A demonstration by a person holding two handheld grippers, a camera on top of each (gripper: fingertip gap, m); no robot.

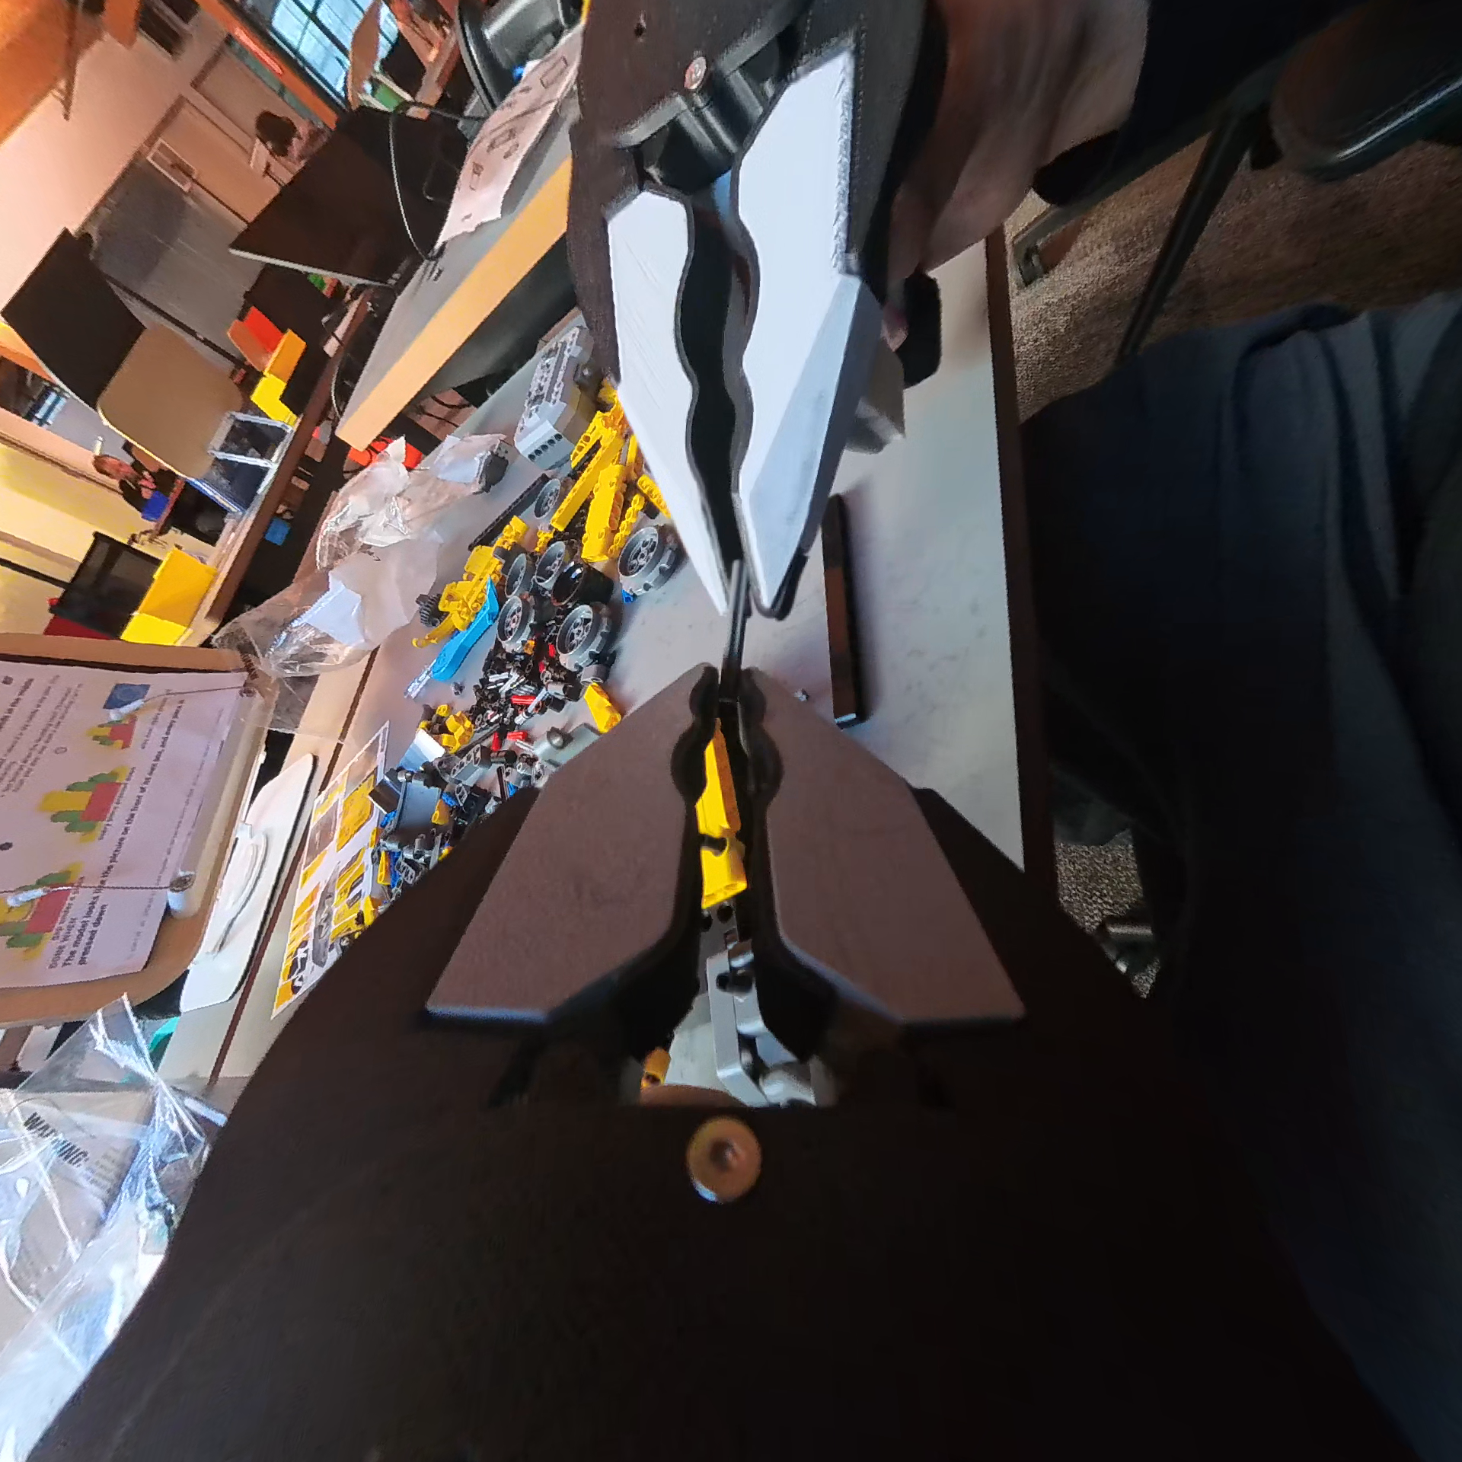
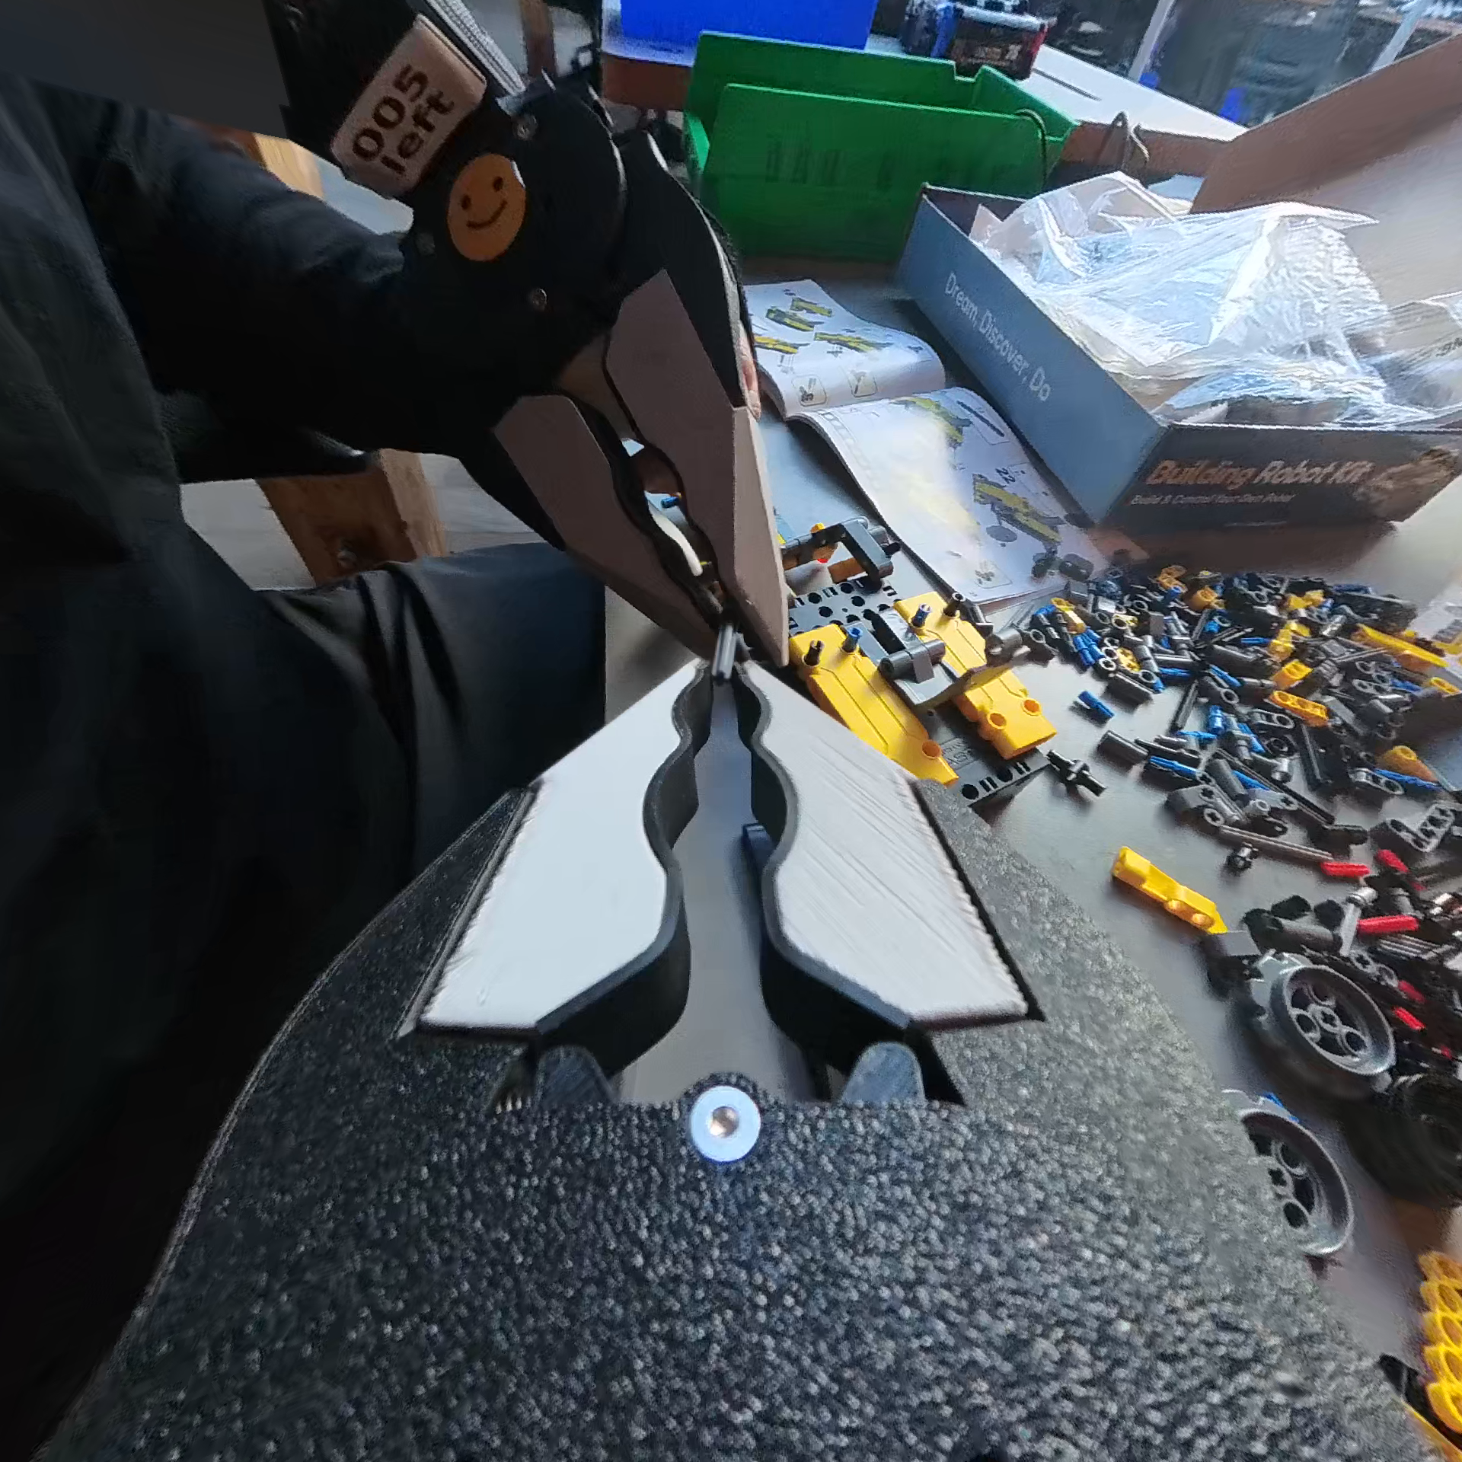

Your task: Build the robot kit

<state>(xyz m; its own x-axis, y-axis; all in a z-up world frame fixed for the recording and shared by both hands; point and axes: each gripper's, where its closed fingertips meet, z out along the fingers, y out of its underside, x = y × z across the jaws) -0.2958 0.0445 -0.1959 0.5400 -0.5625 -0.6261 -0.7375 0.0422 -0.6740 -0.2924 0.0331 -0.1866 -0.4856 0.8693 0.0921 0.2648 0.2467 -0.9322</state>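
Note:
My left gripper (image 1: 728,679) is shut on a yellow and grey brick assembly (image 1: 718,807) that shows between its dark fingers. A thin black axle (image 1: 736,633) runs from its tips up to my right gripper (image 1: 748,603), whose white fingers are closed on the axle's far end. In the right wrist view my right gripper (image 2: 726,674) pinches that black axle (image 2: 723,650) at its tips. The left gripper (image 2: 748,642) comes in from the upper left and meets it tip to tip. The yellow, black and grey assembly (image 2: 894,688) lies just behind the left fingers, low over the table (image 2: 1068,854).
Several loose black, blue, yellow and red parts (image 2: 1266,712) and grey wheels (image 2: 1329,1028) lie to the right. A yellow beam (image 2: 1167,890) lies apart. An open booklet (image 2: 933,467), a blue box with plastic bags (image 2: 1107,443) and green bins (image 2: 854,142) stand behind. A person's dark clothing is on the left. Left and right tips are no more than a few centimetres apart. The yellow beam (image 2: 1167,890) is about 15 cm from both grippers' fingertips. Look for it in the left wrist view (image 1: 600,703) too.

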